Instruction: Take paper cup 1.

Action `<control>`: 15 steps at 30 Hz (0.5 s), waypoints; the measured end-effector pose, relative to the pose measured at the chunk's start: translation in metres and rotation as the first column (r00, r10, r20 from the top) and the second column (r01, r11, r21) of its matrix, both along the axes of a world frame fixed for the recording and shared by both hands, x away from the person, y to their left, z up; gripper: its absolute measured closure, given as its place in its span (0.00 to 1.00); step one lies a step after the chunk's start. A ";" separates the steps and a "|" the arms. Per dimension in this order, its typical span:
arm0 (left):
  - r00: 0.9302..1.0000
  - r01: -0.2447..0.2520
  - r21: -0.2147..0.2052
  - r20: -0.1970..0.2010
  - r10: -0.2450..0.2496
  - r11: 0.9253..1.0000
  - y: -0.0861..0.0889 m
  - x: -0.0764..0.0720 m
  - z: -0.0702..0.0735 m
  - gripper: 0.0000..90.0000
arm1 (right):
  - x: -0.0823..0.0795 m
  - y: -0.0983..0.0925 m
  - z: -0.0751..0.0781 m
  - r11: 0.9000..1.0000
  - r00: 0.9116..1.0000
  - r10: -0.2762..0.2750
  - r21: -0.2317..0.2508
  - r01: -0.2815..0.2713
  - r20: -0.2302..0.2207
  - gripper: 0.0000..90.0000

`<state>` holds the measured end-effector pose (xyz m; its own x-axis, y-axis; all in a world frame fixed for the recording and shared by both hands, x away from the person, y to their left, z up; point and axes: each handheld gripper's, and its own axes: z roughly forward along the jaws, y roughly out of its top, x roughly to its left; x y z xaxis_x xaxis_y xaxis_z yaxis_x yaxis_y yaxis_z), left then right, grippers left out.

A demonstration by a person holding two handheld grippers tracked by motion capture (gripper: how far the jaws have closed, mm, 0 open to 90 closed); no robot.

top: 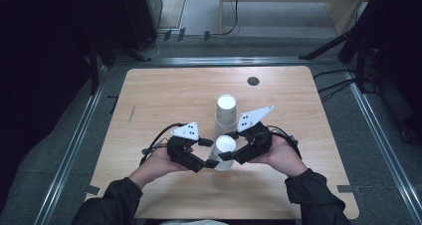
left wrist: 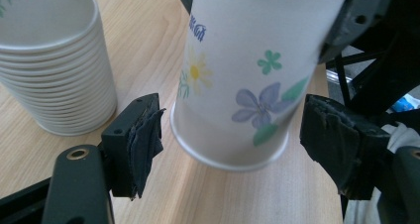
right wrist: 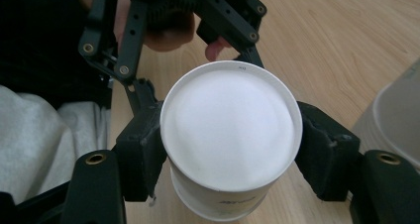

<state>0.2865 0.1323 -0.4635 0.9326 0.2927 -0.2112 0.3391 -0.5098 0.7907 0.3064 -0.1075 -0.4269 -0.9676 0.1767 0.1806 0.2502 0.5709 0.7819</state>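
White paper cup (top: 223, 153) sits low centre beside our stack of cups (top: 225, 114); our right gripper (top: 225, 156) pinches it, our left gripper (top: 211, 154) stands spread around its base.

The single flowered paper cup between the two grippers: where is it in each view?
High view: flowered cup, low centre, between both grippers.
Left gripper view, centre, tilted, between open jaws.
Right gripper view, centre, clamped by the right gripper.
Shared landmark: stack of cups beside it.
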 end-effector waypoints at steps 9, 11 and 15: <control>1.000 0.014 -0.012 0.024 -0.014 1.000 -0.006 -0.005 0.000 0.25 | 0.000 0.006 0.004 0.998 0.999 0.017 0.054 -0.015 -0.032 0.38; 1.000 0.015 -0.022 0.028 -0.015 1.000 -0.005 -0.005 0.001 0.25 | 0.001 0.006 0.005 0.997 0.999 0.020 0.075 -0.017 -0.043 0.38; 1.000 0.010 -0.033 0.028 -0.009 0.999 -0.004 -0.006 0.001 0.25 | 0.000 0.008 0.006 0.995 0.999 0.023 0.099 -0.019 -0.040 0.38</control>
<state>0.2810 0.1279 -0.4621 0.9410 0.2771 -0.1941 0.3116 -0.4862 0.8164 0.3061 -0.0994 -0.4212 -0.9623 0.1361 0.2354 0.2718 0.4973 0.8239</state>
